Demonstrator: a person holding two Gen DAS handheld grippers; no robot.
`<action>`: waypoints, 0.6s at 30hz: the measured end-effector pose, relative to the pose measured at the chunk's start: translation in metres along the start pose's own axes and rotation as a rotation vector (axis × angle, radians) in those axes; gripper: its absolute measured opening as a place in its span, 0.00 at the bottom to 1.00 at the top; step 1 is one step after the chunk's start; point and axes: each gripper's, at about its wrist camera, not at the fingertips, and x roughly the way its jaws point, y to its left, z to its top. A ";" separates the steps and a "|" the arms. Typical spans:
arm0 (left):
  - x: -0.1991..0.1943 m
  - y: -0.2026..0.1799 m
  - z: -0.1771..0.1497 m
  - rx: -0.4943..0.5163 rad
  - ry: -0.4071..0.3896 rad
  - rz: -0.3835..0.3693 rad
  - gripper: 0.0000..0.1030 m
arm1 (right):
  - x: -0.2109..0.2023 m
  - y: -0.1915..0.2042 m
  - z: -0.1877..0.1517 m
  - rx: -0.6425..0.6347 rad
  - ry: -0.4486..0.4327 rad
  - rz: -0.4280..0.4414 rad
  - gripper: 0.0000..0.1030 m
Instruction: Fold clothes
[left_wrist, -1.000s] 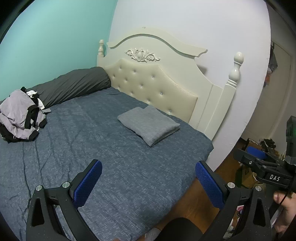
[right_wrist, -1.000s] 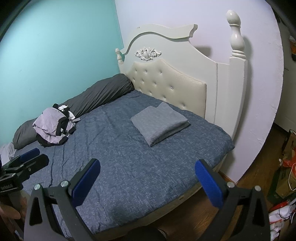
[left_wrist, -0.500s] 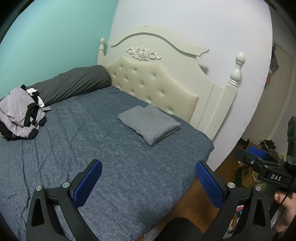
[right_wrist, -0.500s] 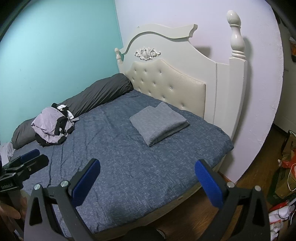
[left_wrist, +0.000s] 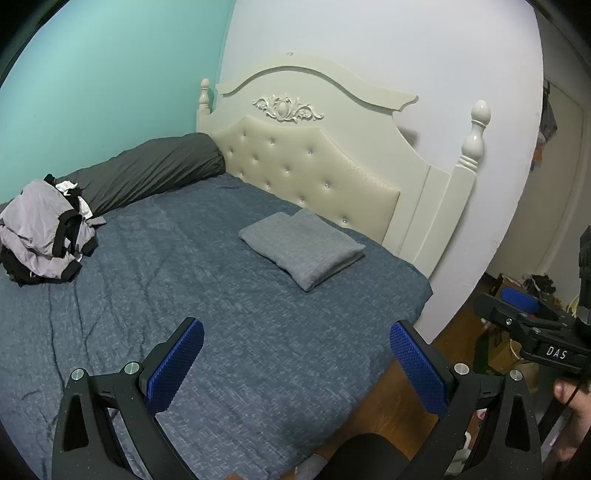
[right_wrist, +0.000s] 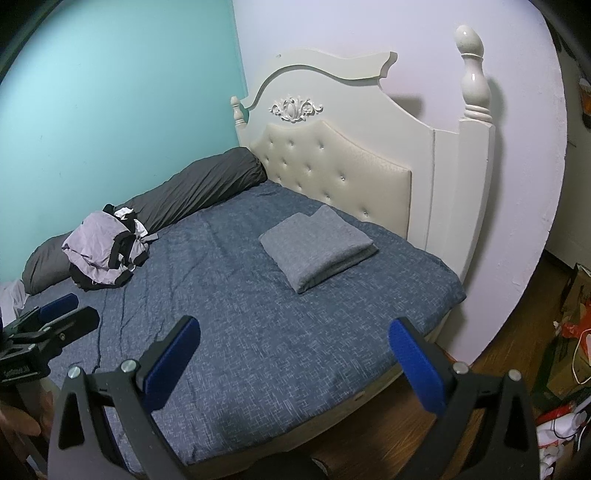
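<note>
Both hand-held grippers (left (left_wrist: 295, 363), right (right_wrist: 293, 360)) gape above seemingly unfolded clothes (left_wrist: 44, 230).

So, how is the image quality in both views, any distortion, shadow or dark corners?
Left wrist view: strong fisheye bending, black corners, headboard sharp, bedpost shadow on the wall. Right wrist view: same curved edges, bedpost casts a soft shadow, pile of clothes clear, no glare.
</note>
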 end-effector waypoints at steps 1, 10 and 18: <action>0.000 0.000 0.000 0.000 0.000 0.000 1.00 | 0.000 0.000 0.000 -0.001 0.000 0.000 1.00; 0.000 0.001 -0.001 -0.002 0.000 0.009 1.00 | 0.001 0.001 -0.003 -0.002 0.007 -0.002 1.00; 0.001 0.003 0.000 -0.009 0.004 0.010 1.00 | 0.003 0.000 -0.002 -0.003 0.010 -0.002 1.00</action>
